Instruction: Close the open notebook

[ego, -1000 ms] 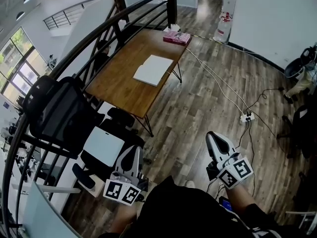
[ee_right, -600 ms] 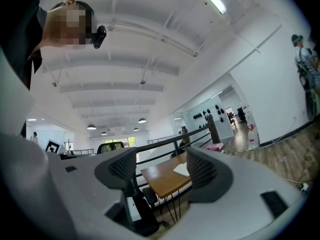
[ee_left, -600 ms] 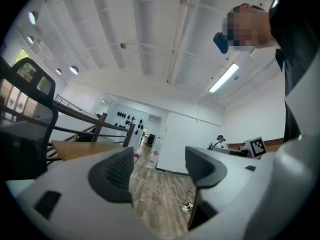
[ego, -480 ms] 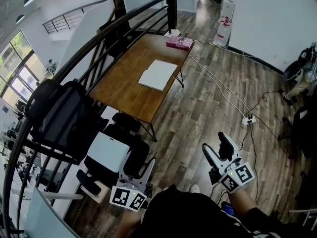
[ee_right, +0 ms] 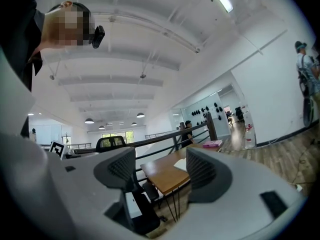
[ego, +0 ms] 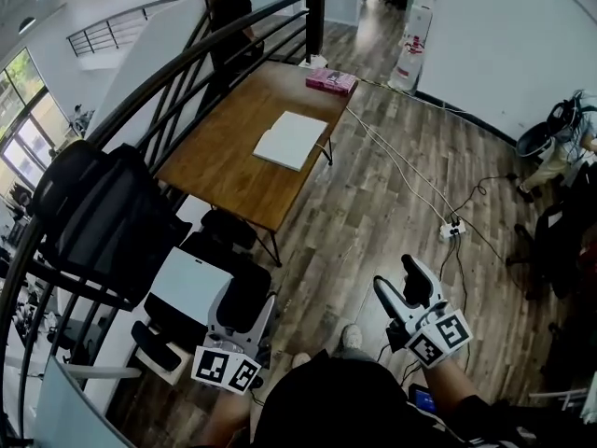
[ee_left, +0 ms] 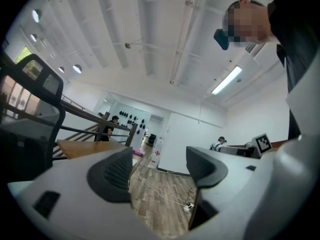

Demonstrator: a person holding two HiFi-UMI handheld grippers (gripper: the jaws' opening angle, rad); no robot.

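I see a grey wood-plank floor, a white wall, a curved black railing beside the wooden table, a black chair and windows at left.

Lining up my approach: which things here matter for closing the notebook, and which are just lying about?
For the job: open notebook; wooden table it lies on; left claw and right claw, both just opened and empty.
Lying about: pink box on the table's far end; black office chair; power strip on the floor.

notebook 1 | table 1 | pink box 1 | power strip 1
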